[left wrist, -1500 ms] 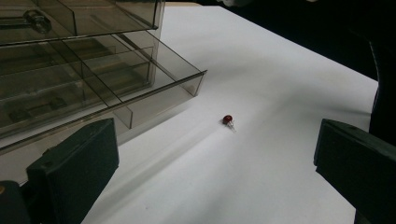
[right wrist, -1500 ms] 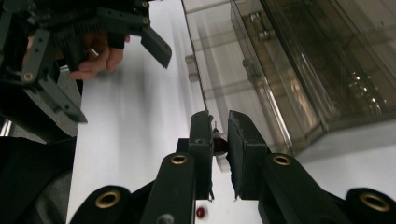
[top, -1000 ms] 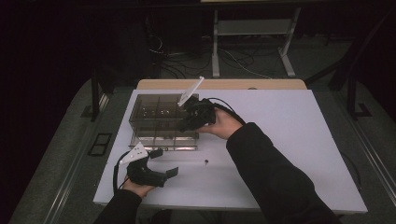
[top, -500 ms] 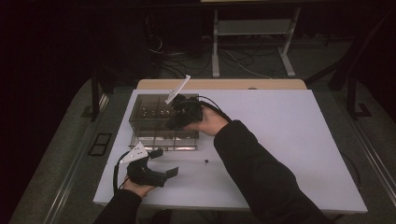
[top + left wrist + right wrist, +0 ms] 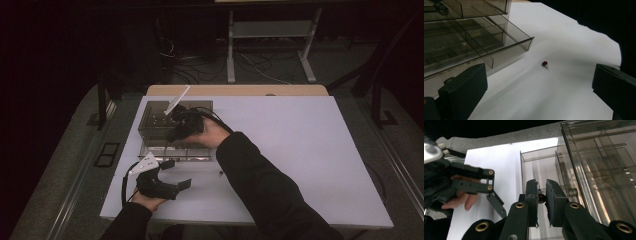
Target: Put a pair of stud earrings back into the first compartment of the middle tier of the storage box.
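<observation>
My right gripper (image 5: pixel 541 195) pinches a tiny red part (image 5: pixel 541 198) just over the open drawer (image 5: pixel 537 167) of the clear box (image 5: pixel 175 131). If I let go crooked, I think it could bounce out onto the table (image 5: pixel 310 150). My left gripper (image 5: pixel 172 175) rests wide open, near another red part (image 5: pixel 545 64) lying loose.

Smoky clear drawer box (image 5: pixel 175 131), white table (image 5: pixel 310 150), black grippers — left (image 5: pixel 172 175), right (image 5: pixel 181 129) — tiny red part (image 5: pixel 545 63)
</observation>
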Motion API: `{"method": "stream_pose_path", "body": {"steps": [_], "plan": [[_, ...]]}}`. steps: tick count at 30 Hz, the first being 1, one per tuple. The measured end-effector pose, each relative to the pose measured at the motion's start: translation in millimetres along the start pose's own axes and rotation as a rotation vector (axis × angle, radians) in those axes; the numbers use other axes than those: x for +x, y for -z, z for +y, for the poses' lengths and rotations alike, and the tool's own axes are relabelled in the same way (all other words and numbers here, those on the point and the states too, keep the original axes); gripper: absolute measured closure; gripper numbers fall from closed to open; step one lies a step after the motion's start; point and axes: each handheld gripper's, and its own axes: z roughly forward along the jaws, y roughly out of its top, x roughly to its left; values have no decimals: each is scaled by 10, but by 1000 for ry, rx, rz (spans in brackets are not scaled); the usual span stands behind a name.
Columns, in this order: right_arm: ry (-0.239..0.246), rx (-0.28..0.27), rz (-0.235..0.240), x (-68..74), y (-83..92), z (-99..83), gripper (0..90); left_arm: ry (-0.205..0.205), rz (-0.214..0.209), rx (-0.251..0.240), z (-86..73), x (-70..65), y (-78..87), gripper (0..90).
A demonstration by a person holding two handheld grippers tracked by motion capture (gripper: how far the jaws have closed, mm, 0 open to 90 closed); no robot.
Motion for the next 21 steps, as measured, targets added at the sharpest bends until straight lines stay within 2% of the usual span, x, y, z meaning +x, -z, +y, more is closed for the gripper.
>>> {"method": "stream_pose_path", "body": {"steps": [1, 14, 19, 21], "plan": [[-12, 5, 5, 5, -25, 9, 792, 1, 0, 1, -1, 1, -1, 0], [-3, 15, 12, -65, -328, 80, 792, 10, -10, 15, -9, 3, -22, 0], [-16, 17, 23, -69, -416, 100, 792, 9, -10, 17, -9, 1, -28, 0], [-1, 17, 18, -91, -452, 100, 792, 10, -12, 16, -9, 5, -26, 0]]}}
